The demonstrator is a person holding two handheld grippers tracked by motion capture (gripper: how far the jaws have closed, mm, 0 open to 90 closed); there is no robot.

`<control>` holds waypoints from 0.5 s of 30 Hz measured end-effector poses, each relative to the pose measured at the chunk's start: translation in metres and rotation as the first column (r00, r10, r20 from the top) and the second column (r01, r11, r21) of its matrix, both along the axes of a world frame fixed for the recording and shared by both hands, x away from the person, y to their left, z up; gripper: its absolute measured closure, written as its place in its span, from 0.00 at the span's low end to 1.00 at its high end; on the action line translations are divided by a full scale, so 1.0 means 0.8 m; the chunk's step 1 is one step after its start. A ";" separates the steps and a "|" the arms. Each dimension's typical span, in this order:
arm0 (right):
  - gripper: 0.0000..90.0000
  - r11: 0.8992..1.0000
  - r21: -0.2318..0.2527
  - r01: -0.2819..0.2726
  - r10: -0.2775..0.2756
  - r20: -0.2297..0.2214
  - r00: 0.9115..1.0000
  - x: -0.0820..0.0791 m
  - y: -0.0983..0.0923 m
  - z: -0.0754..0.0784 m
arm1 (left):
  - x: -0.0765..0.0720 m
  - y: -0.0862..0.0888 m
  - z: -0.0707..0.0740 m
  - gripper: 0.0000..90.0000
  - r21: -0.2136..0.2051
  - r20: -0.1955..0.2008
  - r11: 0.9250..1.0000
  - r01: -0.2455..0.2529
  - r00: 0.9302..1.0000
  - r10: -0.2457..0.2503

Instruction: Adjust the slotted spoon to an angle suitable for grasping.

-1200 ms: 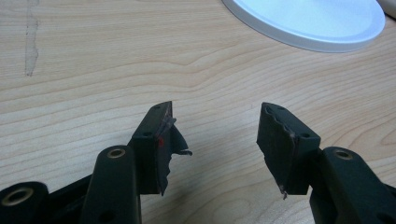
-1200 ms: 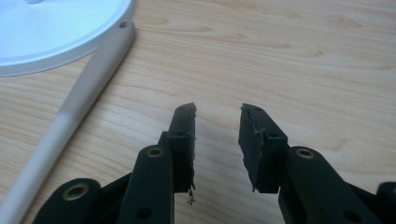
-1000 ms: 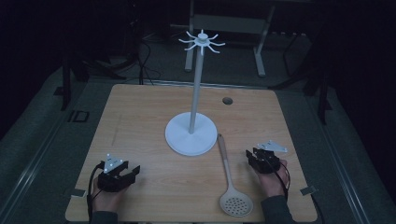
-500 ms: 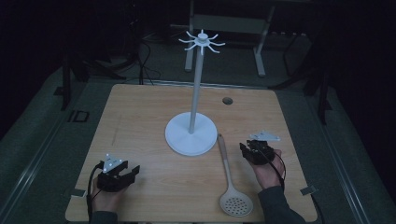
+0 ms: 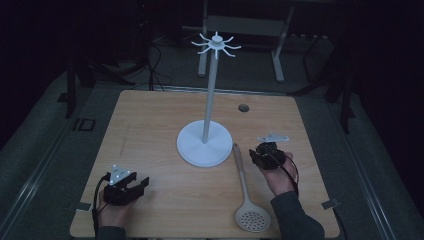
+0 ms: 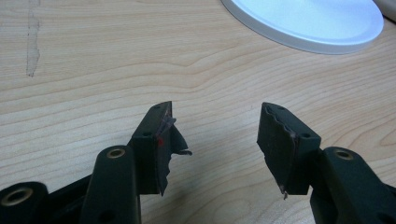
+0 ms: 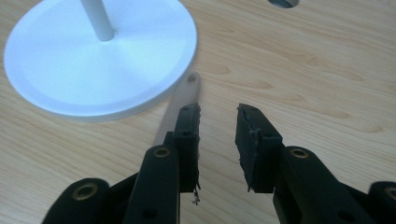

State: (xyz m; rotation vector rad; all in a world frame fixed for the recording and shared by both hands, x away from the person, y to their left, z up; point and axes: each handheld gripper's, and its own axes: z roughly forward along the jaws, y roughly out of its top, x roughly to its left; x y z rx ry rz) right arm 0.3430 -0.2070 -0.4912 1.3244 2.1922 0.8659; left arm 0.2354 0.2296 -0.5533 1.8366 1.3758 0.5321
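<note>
Two grippers over the wooden table, the right one beside the spoon's handle.

Our left gripper (image 5: pixel 131 186) hovers with its jaws wide apart and nothing between them; ahead and to its right stands the white stand (image 5: pixel 204 143). Further right, the slotted spoon (image 5: pixel 246 192) lies with its handle just left of our right gripper (image 5: pixel 256 156), whose jaws have just been closing to a narrow gap with nothing in it. The right gripper view shows the handle tip (image 7: pixel 189 84) touching the stand's base (image 7: pixel 60 60), partly hidden behind the left jaw. Since the earlier frame, our right hand has shifted inward toward the handle.
</note>
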 end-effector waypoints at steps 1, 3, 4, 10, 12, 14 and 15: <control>0.78 1.000 0.000 0.000 0.000 0.000 1.000 0.000 0.000 0.000 | 0.000 0.000 0.000 0.51 0.000 0.000 1.000 0.000 1.000 0.000; 0.78 1.000 -0.003 -0.006 0.006 -0.008 1.000 0.002 0.004 0.000 | 0.000 0.000 0.000 0.51 0.001 0.000 1.000 -0.001 1.000 0.001; 0.78 1.000 0.001 -0.011 0.011 -0.018 1.000 0.003 0.006 0.001 | 0.000 0.000 0.000 0.51 0.000 0.000 1.000 0.000 1.000 0.000; 0.75 0.999 -0.027 -0.041 0.039 -0.056 0.998 0.009 0.015 0.002 | 0.000 0.000 0.000 0.51 -0.001 -0.001 1.000 -0.001 1.000 0.001; 0.75 0.999 -0.031 -0.044 0.042 -0.066 0.997 0.010 0.017 0.002 | 0.000 -0.001 -0.001 0.51 -0.001 -0.002 1.000 -0.002 1.000 0.002; 0.75 0.998 -0.035 -0.045 0.043 -0.068 0.997 0.011 0.018 0.001 | 0.000 -0.001 -0.001 0.51 0.000 -0.003 1.000 -0.003 1.000 0.003; 0.75 0.998 -0.036 -0.048 0.045 -0.074 0.996 0.012 0.019 0.001 | 0.001 -0.001 -0.001 0.51 0.000 -0.003 1.000 -0.002 1.000 0.002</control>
